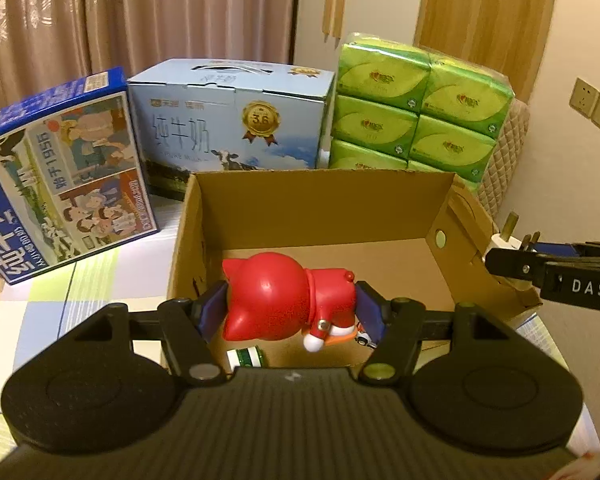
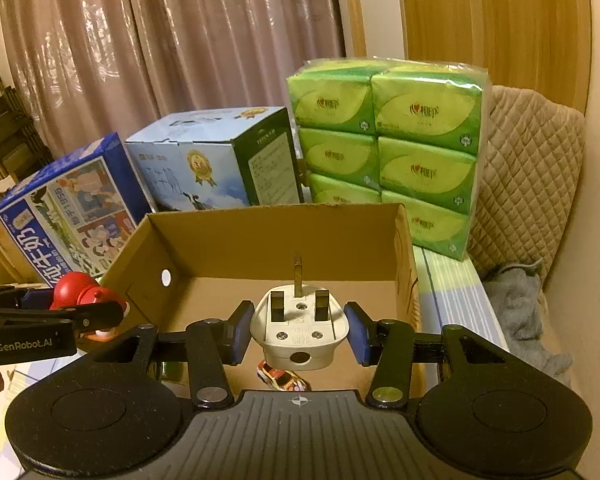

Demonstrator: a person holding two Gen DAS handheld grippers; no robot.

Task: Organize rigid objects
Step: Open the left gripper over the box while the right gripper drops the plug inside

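Both tools are loaded over the cardboard box [image 1: 320, 208], the left tool [image 1: 290, 306] clamping a red figurine [image 1: 276, 300] and the right tool [image 2: 298, 330] a white plug [image 2: 298, 332], so letting go could land them on the toy car [image 2: 282, 378] below.

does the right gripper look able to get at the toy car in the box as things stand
Probably not: the right gripper is already shut on the white plug, which hangs right above the toy car in the cardboard box.

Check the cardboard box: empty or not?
Not empty. Box is open-topped; a toy car lies on its floor, and a green-white item too.
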